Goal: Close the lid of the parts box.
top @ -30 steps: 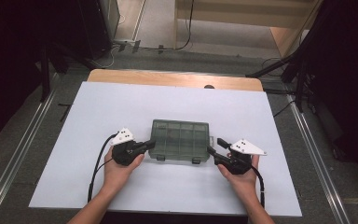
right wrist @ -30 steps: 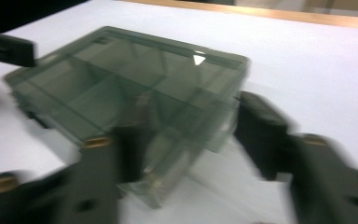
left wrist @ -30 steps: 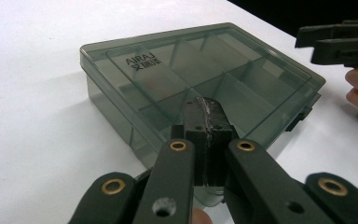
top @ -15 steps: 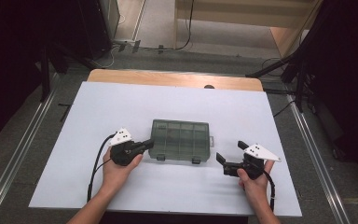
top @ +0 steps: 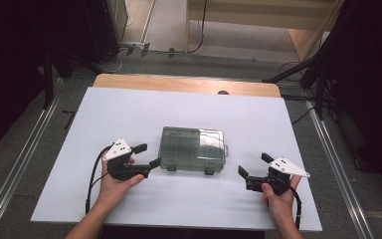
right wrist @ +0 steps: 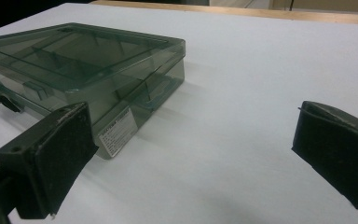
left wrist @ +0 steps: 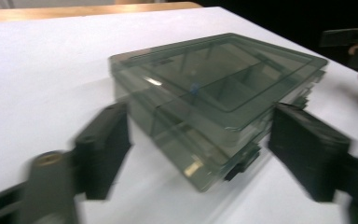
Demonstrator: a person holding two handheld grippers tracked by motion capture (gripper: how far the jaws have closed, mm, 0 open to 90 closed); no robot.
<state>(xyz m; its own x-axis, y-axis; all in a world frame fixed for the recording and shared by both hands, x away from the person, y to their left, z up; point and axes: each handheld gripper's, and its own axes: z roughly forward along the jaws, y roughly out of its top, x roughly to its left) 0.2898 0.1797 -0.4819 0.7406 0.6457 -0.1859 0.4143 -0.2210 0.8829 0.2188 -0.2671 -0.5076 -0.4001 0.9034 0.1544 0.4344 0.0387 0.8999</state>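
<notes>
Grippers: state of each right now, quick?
Left gripper: open, jaws just opened, beside the compartment box, not pressing on it.
Right gripper: open, holds nothing, apart from the box.

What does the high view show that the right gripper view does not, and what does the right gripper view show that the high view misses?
High view alone: both hands, the left gripper beside the clear compartment box, and the floor around the white table. Right gripper view alone: a white label on the box's side wall, seen close between the right gripper's wide-apart black jaws. Both share: the closed box lying flat on the white table, apart from the open right gripper.
</notes>
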